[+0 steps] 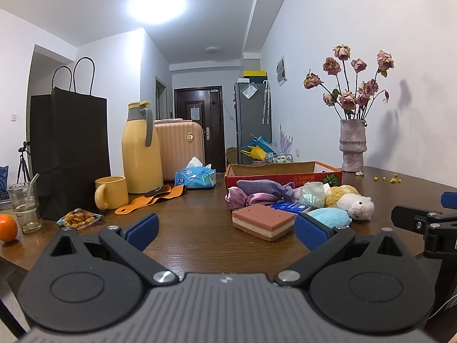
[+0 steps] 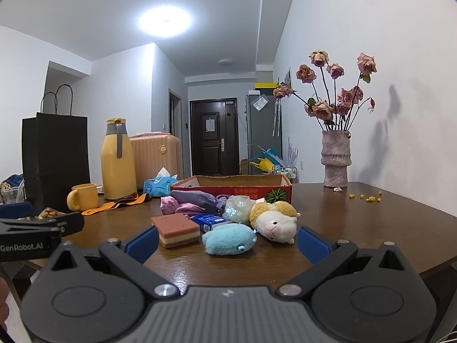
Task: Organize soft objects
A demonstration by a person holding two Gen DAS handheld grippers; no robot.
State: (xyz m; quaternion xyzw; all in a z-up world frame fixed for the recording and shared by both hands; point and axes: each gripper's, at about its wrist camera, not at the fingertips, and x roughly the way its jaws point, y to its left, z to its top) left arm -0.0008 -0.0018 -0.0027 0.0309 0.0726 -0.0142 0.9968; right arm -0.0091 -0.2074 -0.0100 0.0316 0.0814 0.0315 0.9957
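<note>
- We hold the left gripper (image 1: 227, 230) level and low over the near edge of the table (image 1: 182, 245), its blue fingers (image 1: 142, 230) wide apart and holding nothing.
- We hold the right gripper (image 2: 228, 243) level beside it, fingers (image 2: 314, 247) also spread wide and empty; each gripper shows at the edge of the other's view.
- The table is dark brown wood against a white wall, with a hallway and a dark door (image 1: 198, 120) beyond it.
- On the left of the table stand a black bag (image 1: 70, 154), a yellow flask (image 1: 138, 148), a yellow mug (image 1: 111, 193), a glass (image 1: 24, 205) and an orange (image 1: 7, 227); a snack packet (image 1: 78, 218) and an orange strap (image 1: 151, 197) lie nearby.
- A vase (image 1: 352, 145) of dried roses stands by the wall at the right.
- The soft things lie in a heap in front of an open red box (image 1: 282, 174): a sponge (image 1: 262, 221), a blue plush (image 2: 228, 238), a sheep plush (image 2: 275, 221), purple cloths (image 1: 257, 193), a blue pack (image 2: 211, 220) and a crumpled clear bag (image 2: 238, 208).
- From the left wrist, the sponge sits ahead between the fingers, nearer the right one, apart from both.
- From the right wrist, the blue plush lies just ahead between the fingers, the sheep touching it on the right, and the sponge toward the left finger.
</note>
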